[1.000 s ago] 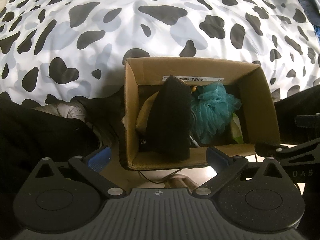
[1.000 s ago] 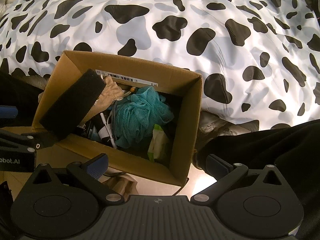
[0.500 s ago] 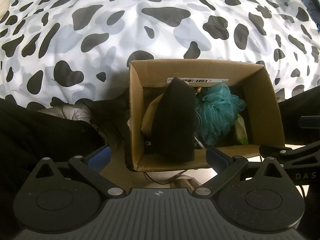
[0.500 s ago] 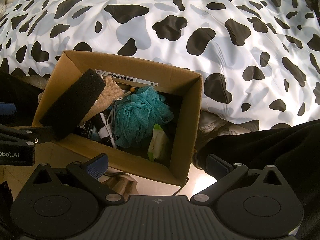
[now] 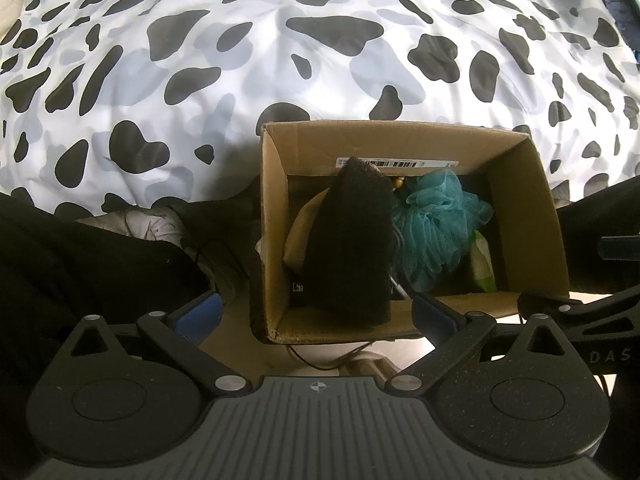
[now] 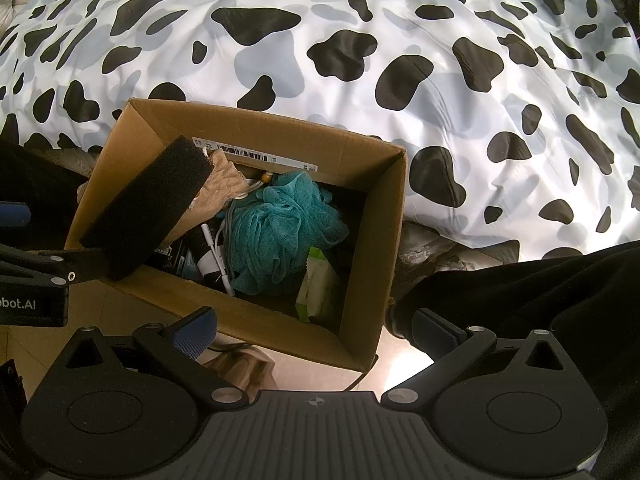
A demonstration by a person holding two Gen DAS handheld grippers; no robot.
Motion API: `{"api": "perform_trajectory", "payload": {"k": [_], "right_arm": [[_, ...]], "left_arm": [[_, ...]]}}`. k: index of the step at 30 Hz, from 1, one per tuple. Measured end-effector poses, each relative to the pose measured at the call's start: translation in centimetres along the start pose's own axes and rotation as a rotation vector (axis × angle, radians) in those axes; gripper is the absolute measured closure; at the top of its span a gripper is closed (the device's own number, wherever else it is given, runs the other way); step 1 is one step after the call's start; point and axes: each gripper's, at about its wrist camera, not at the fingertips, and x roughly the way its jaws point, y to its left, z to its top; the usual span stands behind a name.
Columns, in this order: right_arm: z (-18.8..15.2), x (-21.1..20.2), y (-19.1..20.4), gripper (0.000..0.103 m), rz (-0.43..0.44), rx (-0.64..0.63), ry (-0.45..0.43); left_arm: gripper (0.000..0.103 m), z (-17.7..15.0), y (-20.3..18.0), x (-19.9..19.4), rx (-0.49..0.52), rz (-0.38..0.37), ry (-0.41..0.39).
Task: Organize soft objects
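Black foam block: a thick slab of coarse open-cell sponge, propped slanting on the near-left rim of the open brown cardboard box — judged light, springy, best pinched across its upper end
Teal mesh bath pouf: lying in the middle of the box, judged featherlight and snag-prone — a bunched fold could be taken
Left gripper: jaws spread wide, nothing held, hovering at the box's near edge
Right gripper: jaws likewise wide, empty
Surface: cow-print black-and-white duvet behind the box; pale floor below
Room: cramped, dark clothing either side
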Motion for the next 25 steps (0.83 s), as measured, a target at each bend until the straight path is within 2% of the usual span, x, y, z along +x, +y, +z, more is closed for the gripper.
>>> {"api": "perform_trajectory", "payload": {"k": [25], "right_arm": [[-0.11, 0.06, 0.02, 0.000, 0.000, -0.001, 0.002]], "left_arm": [[0.000, 0.06, -0.50, -0.37, 0.025, 0.025, -0.019]]}}
